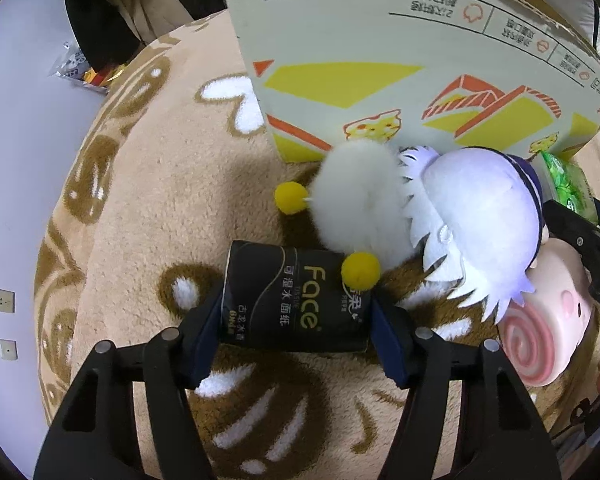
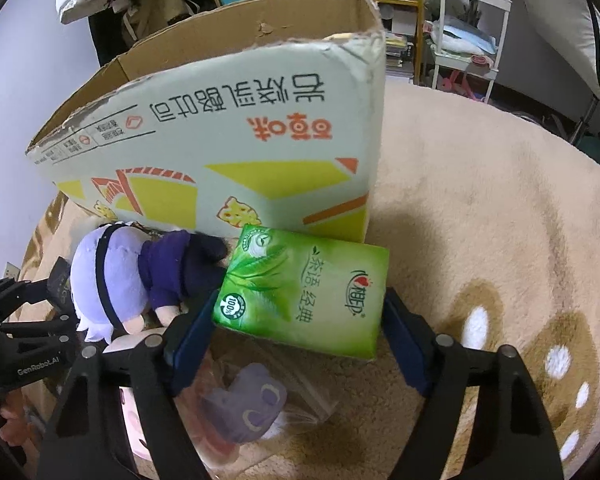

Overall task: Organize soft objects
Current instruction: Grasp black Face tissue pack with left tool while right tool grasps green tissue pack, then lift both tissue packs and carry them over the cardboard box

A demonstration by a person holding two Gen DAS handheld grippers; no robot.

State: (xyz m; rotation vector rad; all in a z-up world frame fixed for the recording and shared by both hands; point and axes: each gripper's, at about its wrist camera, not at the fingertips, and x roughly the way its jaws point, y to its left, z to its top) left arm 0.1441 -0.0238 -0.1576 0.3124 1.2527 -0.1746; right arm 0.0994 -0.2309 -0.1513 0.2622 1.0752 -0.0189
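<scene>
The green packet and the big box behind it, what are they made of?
The green packet looks like soft, shiny plastic film: light glints on it and its corners are rounded and puffy. The big box looks like cardboard with a smooth printed outside: its torn top edge shows rough brown board.

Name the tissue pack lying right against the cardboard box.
The green tissue pack, between the right gripper's fingers; the black tissue pack lies farther out on the rug.

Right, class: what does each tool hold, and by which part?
Left tool grips the black tissue pack by its two short ends. Right tool straddles the green tissue pack's sides; whether it presses cannot be told.
</scene>
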